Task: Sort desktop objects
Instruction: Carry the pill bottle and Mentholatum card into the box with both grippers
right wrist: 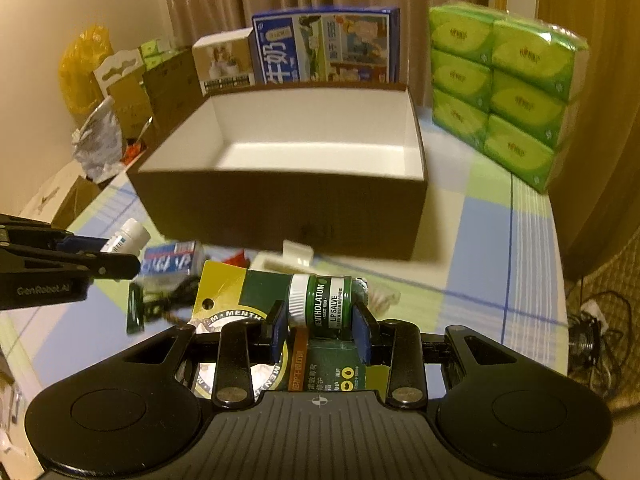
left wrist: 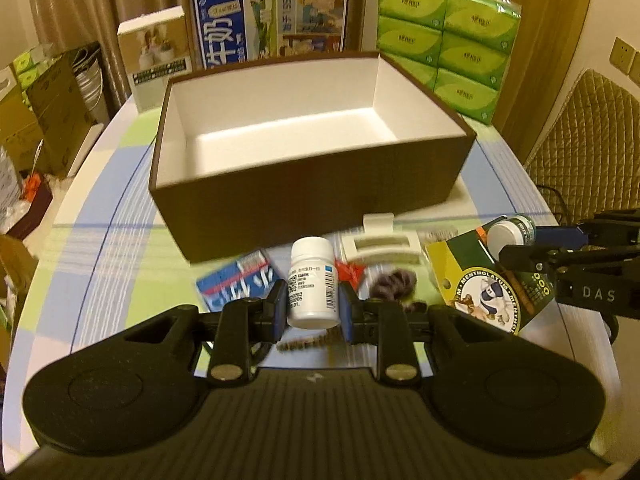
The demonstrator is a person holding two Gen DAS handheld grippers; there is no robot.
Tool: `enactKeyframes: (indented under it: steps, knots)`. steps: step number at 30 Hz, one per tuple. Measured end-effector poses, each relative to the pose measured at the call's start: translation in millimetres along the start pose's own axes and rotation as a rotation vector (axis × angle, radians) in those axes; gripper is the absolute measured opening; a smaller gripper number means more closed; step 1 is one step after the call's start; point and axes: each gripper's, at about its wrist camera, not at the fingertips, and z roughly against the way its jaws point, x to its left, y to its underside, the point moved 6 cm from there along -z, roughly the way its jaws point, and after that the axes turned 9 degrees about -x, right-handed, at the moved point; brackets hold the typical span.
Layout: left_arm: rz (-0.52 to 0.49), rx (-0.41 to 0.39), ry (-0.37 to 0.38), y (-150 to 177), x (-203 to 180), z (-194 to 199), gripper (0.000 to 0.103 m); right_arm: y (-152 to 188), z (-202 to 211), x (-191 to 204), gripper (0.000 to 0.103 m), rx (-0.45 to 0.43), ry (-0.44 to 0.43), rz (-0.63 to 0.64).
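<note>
Holding stuff in both: left gripper [left wrist: 313,306] clenches an upright white pill bottle [left wrist: 312,282], right gripper [right wrist: 320,326] clamps a lip salve jar [right wrist: 322,300] lying sideways. Brown box [left wrist: 304,200] sits straight ahead, empty, beyond both.

The green jar [right wrist: 326,304] reads "MENTHOLATUM" and "LIP SALVE" — its backing card [left wrist: 490,288] repeats "MENTHOLATUM" around a round emblem. The right gripper's [left wrist: 516,248] body shows "DAS"; the left gripper's [right wrist: 120,254] body shows "GenRobot.AI". The blue carton [left wrist: 270,20] carries large Chinese characters, "牛奶". The white bottle's [left wrist: 312,284] label has a barcode and small print — too blurred to read.
</note>
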Motion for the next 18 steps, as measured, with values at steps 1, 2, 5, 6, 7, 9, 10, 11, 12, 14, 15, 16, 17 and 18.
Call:
enactKeyframes:
  steps: [1,2,5,6,7,9,10,11,12,14,15,16,17,18]
  knots:
    - [0.000,-0.005,0.003,-4.2,1.8,-1.9,0.022,-4.6,-2.7,0.3,0.032,-0.004,0.001,-0.001]
    - [0.000,-0.011,0.006,-9.6,4.0,-4.5,0.022,-9.5,-5.6,0.9,0.032,-0.009,0.002,-0.003]
    - [0.002,-0.030,0.008,-22.9,10.3,-10.6,0.022,-26.3,-14.4,4.0,0.032,-0.030,0.004,-0.002]
    - [0.001,-0.038,0.009,-27.9,13.0,-12.7,0.022,-32.6,-17.9,5.4,0.032,-0.038,0.004,0.000]
    - [-0.001,-0.043,0.010,-31.8,15.4,-15.4,0.022,-38.7,-21.4,6.6,0.032,-0.044,0.004,0.001]
    - [0.002,-0.054,0.009,-42.1,21.1,-20.9,0.022,-51.7,-29.5,8.7,0.032,-0.057,0.004,0.001]
    - [0.003,-0.058,0.010,-46.8,23.9,-23.8,0.022,-57.9,-33.7,9.6,0.032,-0.062,0.005,0.003]
    - [0.005,-0.063,0.009,-52.1,27.0,-26.8,0.022,-64.4,-38.5,10.7,0.032,-0.069,0.007,0.006]
    - [0.006,-0.069,0.009,-58.0,30.2,-29.9,0.022,-70.3,-43.4,11.6,0.032,-0.075,0.009,0.009]
    - [0.006,-0.081,0.004,-68.5,36.0,-35.8,0.022,-81.2,-52.0,12.5,0.032,-0.085,0.014,0.014]
    - [0.008,-0.086,0.001,-73.5,38.9,-39.1,0.022,-86.9,-56.9,12.4,0.032,-0.091,0.016,0.014]
    - [0.008,-0.091,0.000,-79.2,41.8,-42.6,0.022,-93.0,-62.4,12.3,0.032,-0.096,0.018,0.013]
    - [0.007,-0.097,-0.002,-85.6,44.7,-46.7,0.022,-98.9,-68.0,11.9,0.032,-0.098,0.022,0.013]
    - [0.008,-0.102,-0.007,-89.8,47.1,-49.9,0.022,-103.7,-72.1,11.8,0.032,-0.102,0.025,0.014]
